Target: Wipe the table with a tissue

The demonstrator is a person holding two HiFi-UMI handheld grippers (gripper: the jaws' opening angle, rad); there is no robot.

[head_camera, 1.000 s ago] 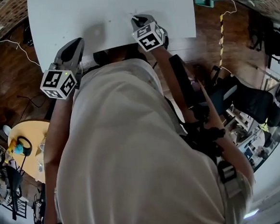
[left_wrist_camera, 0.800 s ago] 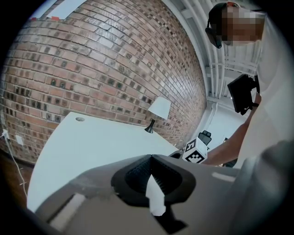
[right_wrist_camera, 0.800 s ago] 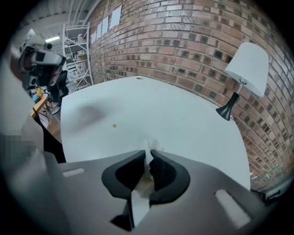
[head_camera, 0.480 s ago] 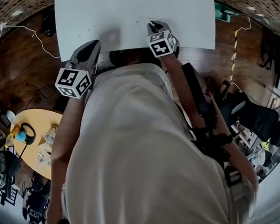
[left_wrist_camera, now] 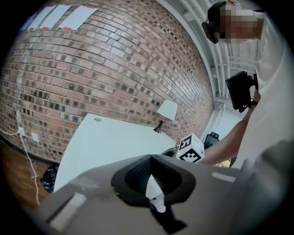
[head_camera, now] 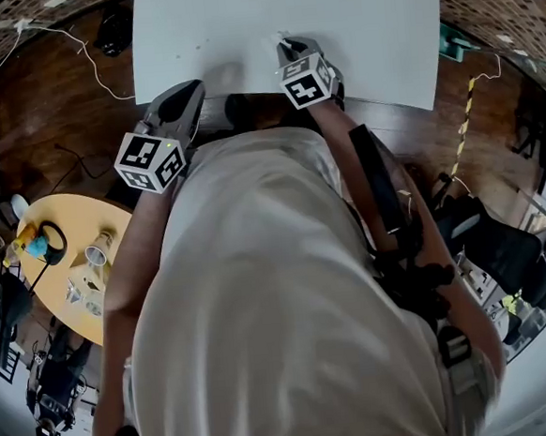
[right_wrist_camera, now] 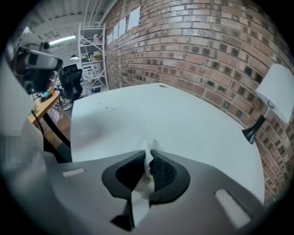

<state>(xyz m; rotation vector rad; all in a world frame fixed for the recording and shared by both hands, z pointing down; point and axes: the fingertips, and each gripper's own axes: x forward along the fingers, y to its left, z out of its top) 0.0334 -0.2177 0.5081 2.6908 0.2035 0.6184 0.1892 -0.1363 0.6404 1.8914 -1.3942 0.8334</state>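
Observation:
The white table [head_camera: 351, 18] fills the top of the head view. My right gripper [head_camera: 288, 44] points down at the table near its front edge, shut on a crumpled white tissue [right_wrist_camera: 148, 155] that pokes out past the tips and touches the table [right_wrist_camera: 183, 119]. My left gripper [head_camera: 186, 95] hovers at the table's front edge, left of the right one. In its own view the left gripper [left_wrist_camera: 150, 159] has its tips together, aimed over the table [left_wrist_camera: 105, 137]. A white sliver shows in the gap behind its tips; I cannot tell what it is.
A brick wall stands behind the table, with a white-shaded lamp [right_wrist_camera: 272, 94] at the table's far corner. A metal shelf unit [right_wrist_camera: 92, 55] and office chairs stand off to the side. A round yellow side table [head_camera: 66, 276] with cups is low on the left, on the wooden floor.
Both grippers have slid to the left along the table's front part. The right one still holds the tissue against the surface.

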